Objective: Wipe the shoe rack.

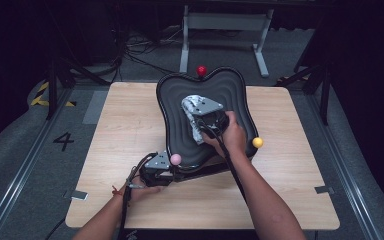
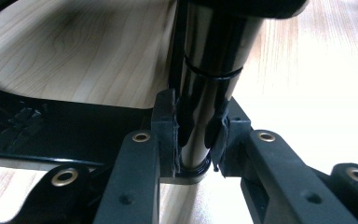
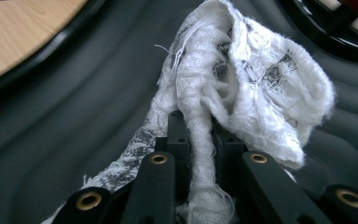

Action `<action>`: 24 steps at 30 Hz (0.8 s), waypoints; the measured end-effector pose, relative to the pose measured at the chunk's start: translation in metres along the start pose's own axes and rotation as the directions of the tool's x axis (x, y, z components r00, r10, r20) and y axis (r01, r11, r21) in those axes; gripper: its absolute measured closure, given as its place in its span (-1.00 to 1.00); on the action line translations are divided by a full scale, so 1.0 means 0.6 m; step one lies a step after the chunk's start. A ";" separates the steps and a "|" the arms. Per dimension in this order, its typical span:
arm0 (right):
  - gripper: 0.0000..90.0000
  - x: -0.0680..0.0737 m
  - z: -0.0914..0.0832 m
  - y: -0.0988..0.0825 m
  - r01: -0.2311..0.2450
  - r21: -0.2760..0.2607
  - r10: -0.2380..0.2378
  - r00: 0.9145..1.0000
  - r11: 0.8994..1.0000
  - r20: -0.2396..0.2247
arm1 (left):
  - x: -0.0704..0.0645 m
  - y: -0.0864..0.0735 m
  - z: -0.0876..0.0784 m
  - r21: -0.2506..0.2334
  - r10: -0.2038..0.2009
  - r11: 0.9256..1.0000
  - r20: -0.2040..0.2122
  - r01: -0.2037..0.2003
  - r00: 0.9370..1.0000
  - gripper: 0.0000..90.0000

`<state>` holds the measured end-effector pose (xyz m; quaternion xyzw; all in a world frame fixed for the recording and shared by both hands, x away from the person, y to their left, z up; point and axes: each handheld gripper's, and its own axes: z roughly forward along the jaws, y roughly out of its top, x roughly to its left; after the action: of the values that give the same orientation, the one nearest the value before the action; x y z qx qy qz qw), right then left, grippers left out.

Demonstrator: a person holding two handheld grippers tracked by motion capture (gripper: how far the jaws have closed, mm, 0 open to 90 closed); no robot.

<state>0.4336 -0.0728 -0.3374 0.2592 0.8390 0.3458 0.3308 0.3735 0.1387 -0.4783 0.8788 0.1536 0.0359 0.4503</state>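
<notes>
A black ridged tray (image 1: 215, 90) stands tilted on the wooden table (image 1: 125, 125), on posts tipped with a red ball (image 1: 201, 70), a yellow ball (image 1: 257, 142) and a pink ball (image 1: 175, 159). My left gripper (image 1: 171, 172) is at the tray's near left corner, below the pink ball. In the left gripper view it (image 2: 198, 135) is shut on a glossy black post (image 2: 209, 70). My right gripper (image 1: 197, 121) rests on the tray's top, shut on a crumpled white cloth (image 1: 192, 106). In the right gripper view the cloth (image 3: 242, 79) bunches out ahead of the gripper (image 3: 200, 135) over the dark ridged surface (image 3: 74, 116).
A grey metal stand (image 1: 225, 22) rises on the floor behind the table. Cables lie on the floor at the back left. The number 4 (image 1: 63, 141) is marked on the floor left of the table. Bare table lies left and right of the tray.
</notes>
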 end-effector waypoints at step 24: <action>0.79 -0.126 -0.037 -0.086 -0.153 0.074 0.140 0.978 0.985 0.155 | 0.000 0.000 0.000 0.001 0.000 1.000 0.001 0.000 1.000 0.64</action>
<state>0.4555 -0.1640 -0.3360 0.3595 0.8045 0.3124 0.3550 0.3736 0.1386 -0.4783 0.8790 0.1536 0.0355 0.4501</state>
